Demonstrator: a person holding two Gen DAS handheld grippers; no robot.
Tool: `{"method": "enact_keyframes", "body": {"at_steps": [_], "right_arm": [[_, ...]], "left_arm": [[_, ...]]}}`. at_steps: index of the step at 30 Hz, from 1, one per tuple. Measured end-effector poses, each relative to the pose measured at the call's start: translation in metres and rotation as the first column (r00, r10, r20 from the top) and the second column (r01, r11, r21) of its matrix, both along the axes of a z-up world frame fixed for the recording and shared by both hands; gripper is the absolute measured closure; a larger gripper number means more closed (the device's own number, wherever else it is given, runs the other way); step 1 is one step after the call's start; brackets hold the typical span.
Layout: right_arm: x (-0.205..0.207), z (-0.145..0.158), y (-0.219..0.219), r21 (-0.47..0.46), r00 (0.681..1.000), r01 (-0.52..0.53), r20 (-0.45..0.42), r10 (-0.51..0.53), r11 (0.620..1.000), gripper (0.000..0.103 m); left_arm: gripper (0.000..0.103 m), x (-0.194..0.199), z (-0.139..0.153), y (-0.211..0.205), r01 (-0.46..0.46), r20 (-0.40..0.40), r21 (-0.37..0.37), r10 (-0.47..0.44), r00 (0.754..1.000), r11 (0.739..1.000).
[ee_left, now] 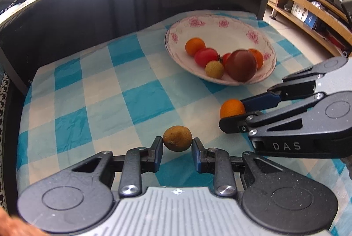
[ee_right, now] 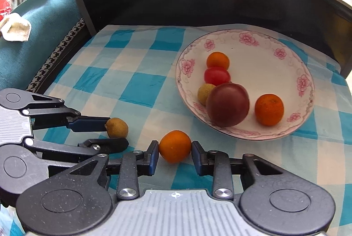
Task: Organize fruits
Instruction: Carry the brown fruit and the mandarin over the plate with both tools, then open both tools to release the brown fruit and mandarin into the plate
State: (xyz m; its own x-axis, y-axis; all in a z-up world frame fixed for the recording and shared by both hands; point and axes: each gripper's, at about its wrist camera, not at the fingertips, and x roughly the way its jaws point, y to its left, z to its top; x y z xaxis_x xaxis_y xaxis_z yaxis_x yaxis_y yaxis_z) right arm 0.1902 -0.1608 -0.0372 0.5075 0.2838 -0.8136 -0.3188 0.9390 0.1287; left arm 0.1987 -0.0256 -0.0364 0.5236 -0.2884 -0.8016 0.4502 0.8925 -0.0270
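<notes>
Nearest the lens in the left wrist view, the left tongs sit at the bottom middle of the frame with a small brown fruit between their tips. Both pads look to be touching its sides, so they seem closed on it, and it rests low on the blue-and-white checked cloth covering the worktop.

At the lower right of that view the right tongs reach in from the side, their tips on either side of a small orange. In the right wrist view the same orange sits at bottom centre with the pads just beside it; I cannot tell whether they press on it.

Behind, toward the upper right of both frames, a flowered white plate holds two oranges, red tomatoes, a pale yellowish fruit and a large dark red plum.
</notes>
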Motion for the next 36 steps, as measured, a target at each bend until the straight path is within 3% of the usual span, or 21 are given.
{"method": "enact_keyframes", "body": {"at_steps": [19,36], "right_arm": [[0.000,0.036,-0.040,0.042,0.989,0.113,0.090,-0.117,0.993,0.076],[0.023,0.031,-0.060,0.034,0.977,0.177,0.113,-0.180,0.984,0.076]], "left_arm": [[0.066,0.019,0.034,-0.037,-0.003,0.094,-0.064,0.009,0.996,0.998],[0.067,0.046,0.028,-0.058,-0.008,0.119,-0.074,0.016,0.993,0.997]]}}
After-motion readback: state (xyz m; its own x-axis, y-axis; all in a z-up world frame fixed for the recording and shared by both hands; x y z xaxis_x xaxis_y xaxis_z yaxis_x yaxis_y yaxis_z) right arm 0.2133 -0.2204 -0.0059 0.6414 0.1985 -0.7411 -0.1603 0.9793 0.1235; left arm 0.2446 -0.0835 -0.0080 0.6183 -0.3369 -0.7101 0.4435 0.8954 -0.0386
